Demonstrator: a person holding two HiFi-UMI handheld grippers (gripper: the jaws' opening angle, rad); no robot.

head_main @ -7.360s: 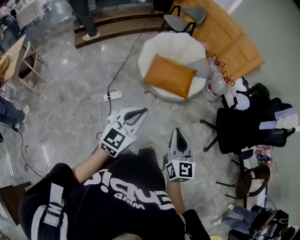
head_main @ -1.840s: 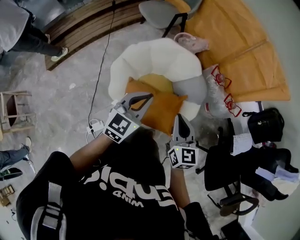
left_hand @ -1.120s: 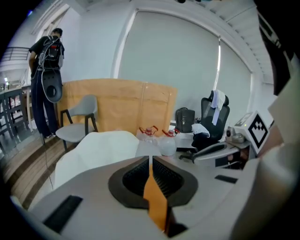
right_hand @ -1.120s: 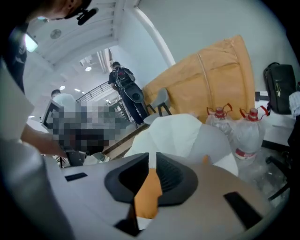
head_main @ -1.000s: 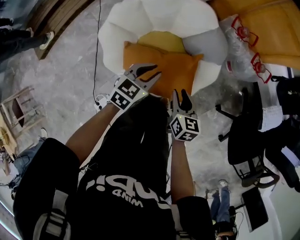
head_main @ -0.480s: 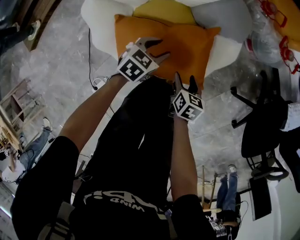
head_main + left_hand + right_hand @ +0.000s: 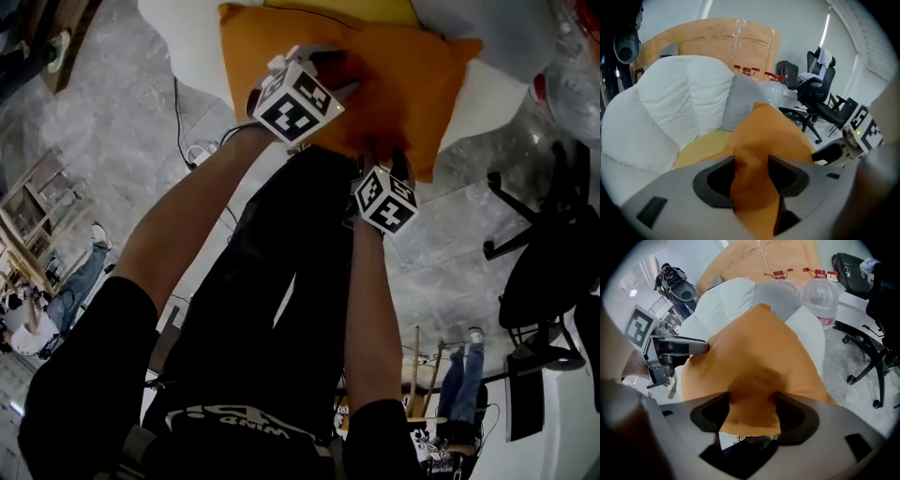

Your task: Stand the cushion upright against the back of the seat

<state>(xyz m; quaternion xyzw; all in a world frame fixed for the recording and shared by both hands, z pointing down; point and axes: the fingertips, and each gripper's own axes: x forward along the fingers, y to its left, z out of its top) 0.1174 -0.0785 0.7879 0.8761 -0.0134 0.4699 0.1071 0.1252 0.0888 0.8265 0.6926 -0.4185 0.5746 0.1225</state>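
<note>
An orange cushion (image 7: 412, 84) lies flat on the white round seat (image 7: 187, 28), over a yellow seat pad (image 7: 701, 145). My left gripper (image 7: 339, 73) is down on the cushion's near left edge. Its jaws are opening, and a fold of orange fabric (image 7: 773, 136) fills the gap between them. My right gripper (image 7: 384, 155) is at the near right edge. Its jaws are opening too, with the cushion's hem (image 7: 754, 348) between them. The left gripper view shows its jaws (image 7: 751, 173) astride the fabric, and the right gripper view shows the same for its own (image 7: 752, 411). The seat's padded white back (image 7: 670, 108) rises behind.
Large water bottles (image 7: 820, 296) stand right of the seat. Black office chairs (image 7: 548, 253) are further right. A power strip with a cable (image 7: 197, 150) lies on the marble floor at the left, near wooden furniture (image 7: 37, 216). Flattened cardboard (image 7: 722, 42) leans behind the seat.
Both grippers have dropped from chest height onto the cushion's near edge and their jaws have spread wide. The head has leaned forward over the seat.
</note>
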